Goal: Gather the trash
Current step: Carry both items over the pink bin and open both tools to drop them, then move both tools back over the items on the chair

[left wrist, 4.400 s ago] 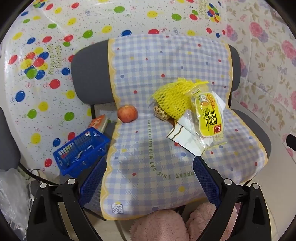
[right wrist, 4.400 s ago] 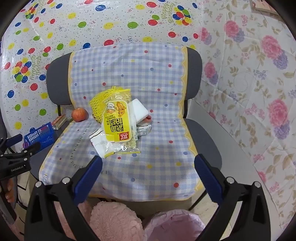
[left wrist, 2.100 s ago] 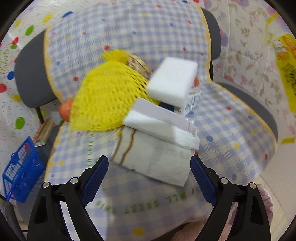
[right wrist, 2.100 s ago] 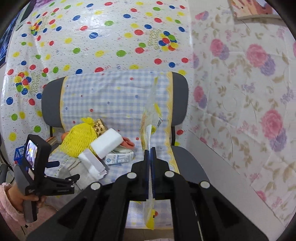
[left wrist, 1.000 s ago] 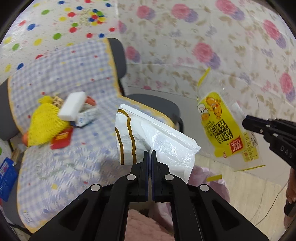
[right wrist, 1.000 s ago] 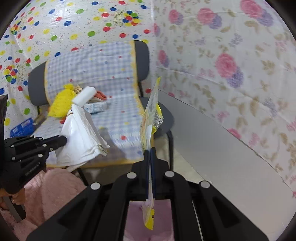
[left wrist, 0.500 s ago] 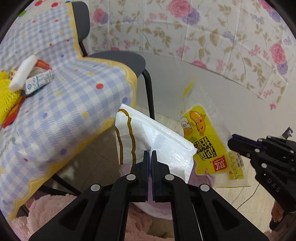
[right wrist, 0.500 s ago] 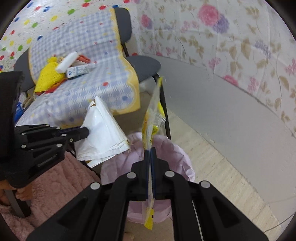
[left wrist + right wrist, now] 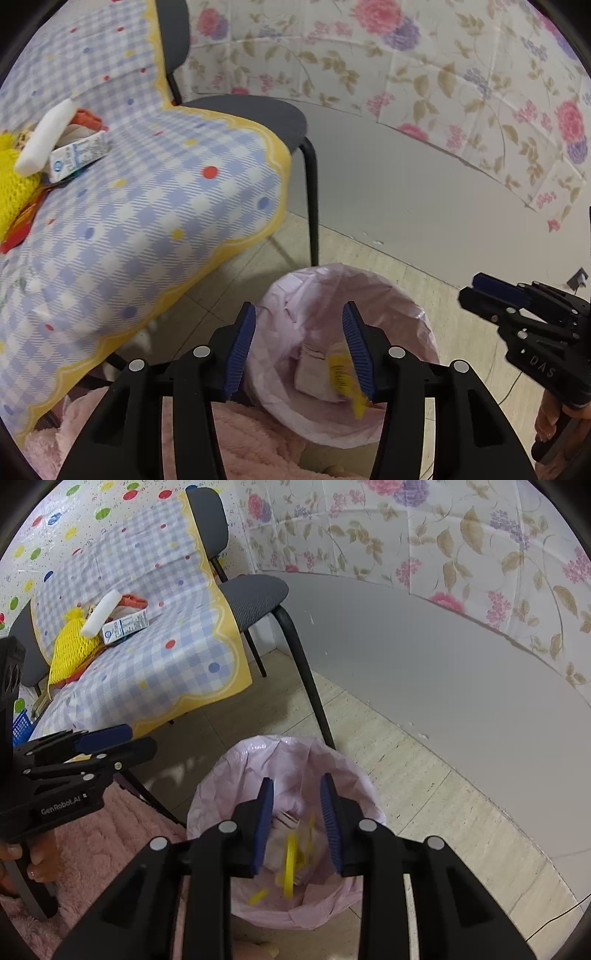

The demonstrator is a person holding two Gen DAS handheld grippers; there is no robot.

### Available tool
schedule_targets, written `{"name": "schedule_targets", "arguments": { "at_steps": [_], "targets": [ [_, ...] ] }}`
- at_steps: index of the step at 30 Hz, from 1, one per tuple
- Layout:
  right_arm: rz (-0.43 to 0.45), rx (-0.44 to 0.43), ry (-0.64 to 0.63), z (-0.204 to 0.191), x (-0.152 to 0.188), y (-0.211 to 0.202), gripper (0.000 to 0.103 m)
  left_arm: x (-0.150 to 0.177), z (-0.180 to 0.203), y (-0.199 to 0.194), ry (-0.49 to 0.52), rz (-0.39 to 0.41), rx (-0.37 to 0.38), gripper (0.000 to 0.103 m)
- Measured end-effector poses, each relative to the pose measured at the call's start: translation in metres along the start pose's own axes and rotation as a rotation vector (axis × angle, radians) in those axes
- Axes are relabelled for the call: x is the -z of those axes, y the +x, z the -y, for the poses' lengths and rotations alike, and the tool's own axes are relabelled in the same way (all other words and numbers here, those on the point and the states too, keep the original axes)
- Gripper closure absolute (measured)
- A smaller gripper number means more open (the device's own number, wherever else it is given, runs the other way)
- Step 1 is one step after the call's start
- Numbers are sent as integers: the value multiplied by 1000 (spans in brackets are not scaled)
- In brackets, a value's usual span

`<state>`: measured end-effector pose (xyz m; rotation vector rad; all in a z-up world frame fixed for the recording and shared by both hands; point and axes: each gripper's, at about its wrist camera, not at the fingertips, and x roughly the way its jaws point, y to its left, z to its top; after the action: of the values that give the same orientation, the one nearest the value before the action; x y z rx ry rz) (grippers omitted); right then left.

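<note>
A bin lined with a pink bag [image 9: 369, 291] [image 9: 229, 775] stands on the floor by the chair. My left gripper [image 9: 298, 350] is open and empty above it. My right gripper [image 9: 295, 818] is open above it too. The yellow snack packet [image 9: 290, 864] [image 9: 341, 369] and the white plastic bag [image 9: 314, 373] lie inside the bin. On the chair's checked cloth [image 9: 147, 206] remain a yellow net [image 9: 70, 646], a white foam block [image 9: 101, 614] and a small carton [image 9: 125, 627].
The grey chair [image 9: 255, 594] with black legs [image 9: 310, 686] stands left of the bin. A floral wall [image 9: 461, 546] runs behind. A blue basket [image 9: 20, 723] sits at the far left. A pink fluffy garment [image 9: 251, 443] lies below the grippers.
Both grippers have opened over the bin. The white bag has dropped from the left one and the yellow packet from the right one into the pink bag.
</note>
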<state>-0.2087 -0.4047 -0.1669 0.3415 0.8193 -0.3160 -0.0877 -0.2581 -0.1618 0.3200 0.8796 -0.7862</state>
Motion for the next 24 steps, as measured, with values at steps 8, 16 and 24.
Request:
{"name": "schedule_targets", "arguments": {
  "at_steps": [8, 16, 24],
  "targets": [
    [110, -39, -47, -22, -29, -30, 77, -4, -43, -51, -70, 91, -114, 52],
    [162, -136, -112, -77, -73, -40, 77, 0, -111, -112, -173, 178, -244, 48],
    [151, -241, -258, -162, -113, -23, 63, 13, -187, -149, -299, 208, -402, 44]
  ]
}}
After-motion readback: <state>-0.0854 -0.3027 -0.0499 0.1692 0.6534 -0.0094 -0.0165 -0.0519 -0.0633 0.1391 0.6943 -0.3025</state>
